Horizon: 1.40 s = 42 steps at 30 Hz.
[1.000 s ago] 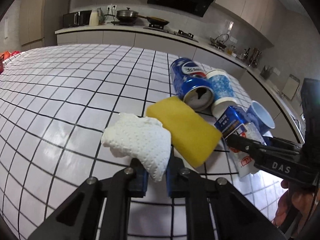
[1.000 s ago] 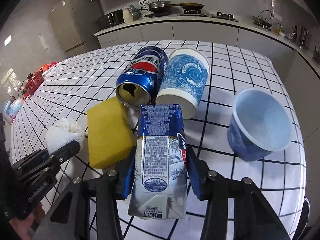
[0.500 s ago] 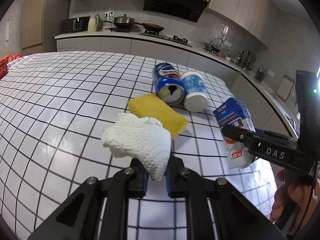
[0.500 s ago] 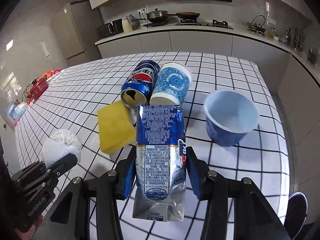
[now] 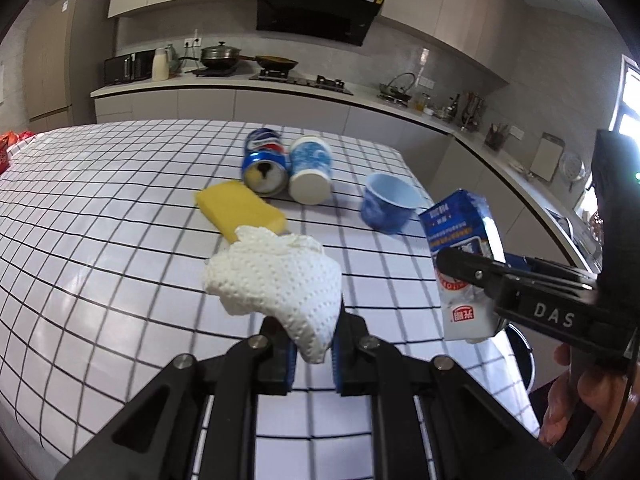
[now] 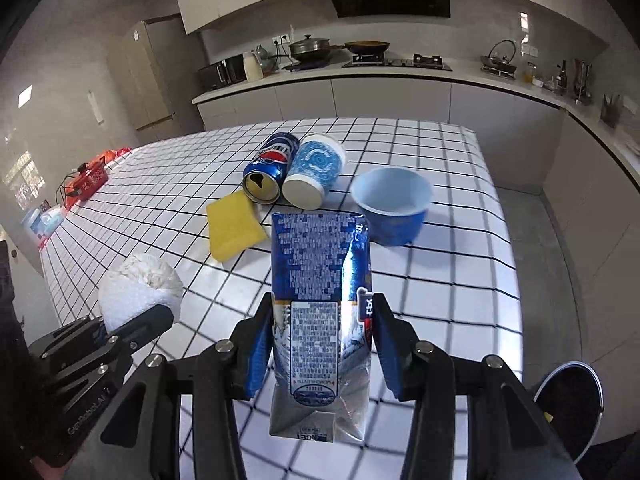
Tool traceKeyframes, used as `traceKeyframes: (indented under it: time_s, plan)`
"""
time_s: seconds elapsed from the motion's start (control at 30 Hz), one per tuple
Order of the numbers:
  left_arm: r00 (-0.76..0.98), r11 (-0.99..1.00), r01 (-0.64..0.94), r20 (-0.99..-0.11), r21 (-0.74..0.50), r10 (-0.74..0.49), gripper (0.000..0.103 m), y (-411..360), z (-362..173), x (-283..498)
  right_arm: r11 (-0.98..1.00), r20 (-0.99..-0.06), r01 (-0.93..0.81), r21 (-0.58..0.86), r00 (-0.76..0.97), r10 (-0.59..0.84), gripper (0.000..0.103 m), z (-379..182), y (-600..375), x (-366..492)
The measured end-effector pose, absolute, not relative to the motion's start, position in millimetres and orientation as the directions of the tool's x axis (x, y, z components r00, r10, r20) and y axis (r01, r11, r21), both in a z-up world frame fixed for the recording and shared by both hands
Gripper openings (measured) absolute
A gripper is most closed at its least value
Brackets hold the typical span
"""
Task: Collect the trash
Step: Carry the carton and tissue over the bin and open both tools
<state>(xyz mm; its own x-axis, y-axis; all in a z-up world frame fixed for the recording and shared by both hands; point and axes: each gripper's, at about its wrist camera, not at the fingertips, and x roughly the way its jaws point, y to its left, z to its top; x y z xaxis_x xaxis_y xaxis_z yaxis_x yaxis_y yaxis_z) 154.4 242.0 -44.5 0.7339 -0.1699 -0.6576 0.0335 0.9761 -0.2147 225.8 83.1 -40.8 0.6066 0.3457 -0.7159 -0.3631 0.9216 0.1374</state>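
Observation:
My left gripper (image 5: pixel 313 354) is shut on a crumpled white paper towel (image 5: pixel 276 280), held above the checked tablecloth (image 5: pixel 100 208). My right gripper (image 6: pixel 320 340) is shut on a blue and white milk carton (image 6: pixel 320 300), also lifted off the table. The same carton (image 5: pixel 464 256) shows at the right of the left wrist view, and the towel (image 6: pixel 140 286) at the lower left of the right wrist view. Left on the table are a blue soda can (image 6: pixel 272 168) on its side, a blue patterned paper cup (image 6: pixel 316 174) on its side beside it, and a yellow sponge (image 6: pixel 234 226).
A blue bowl (image 6: pixel 394 204) stands upright right of the paper cup. A round dark bin (image 6: pixel 568 404) sits on the floor past the table's right edge. A person's hand (image 5: pixel 580 392) holds the right gripper. Red items (image 6: pixel 88 180) lie at the table's far left end.
Both grippers have pulled back and risen from the table with the towel and the carton. The can, cup, sponge and bowl now look smaller and farther away.

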Motion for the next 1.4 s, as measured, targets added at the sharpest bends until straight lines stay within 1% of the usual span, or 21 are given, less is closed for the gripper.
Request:
traceKeyframes:
  time_s: [0.3,0.83,1.03,1.27,1.4]
  plan:
    - [0.73,0.97,0.117,-0.644,-0.212,-0.229,0.015,191,-38,145,0.936,-0.689,-0.319,0.149,0.645,0.33,0.048,-25,27,194]
    - [0.678,0.926,0.314,-0.633,-0.211,-0.374,0.015,61,-30,141,0.985,-0.702,-0.127,0.116,0.691,0.172,0.048,-21,-125,164]
    - [0.646,0.905,0.368,-0.642,-0.212,-0.413,0.015,10,-33,141,0.993,-0.724,-0.068,0.1,0.679,0.12,0.048,-29,-190,155]
    - [0.581,0.873,0.432,-0.671,-0.226,-0.461,0.015,-60,-51,141,0.994,-0.762,0.007,0.112,0.643,0.081,0.048,-51,-268,150]
    - [0.534,0.854,0.459,-0.692,-0.246,-0.486,0.015,-93,-64,144,0.995,-0.786,-0.005,0.104,0.613,0.085,0.048,-69,-300,146]
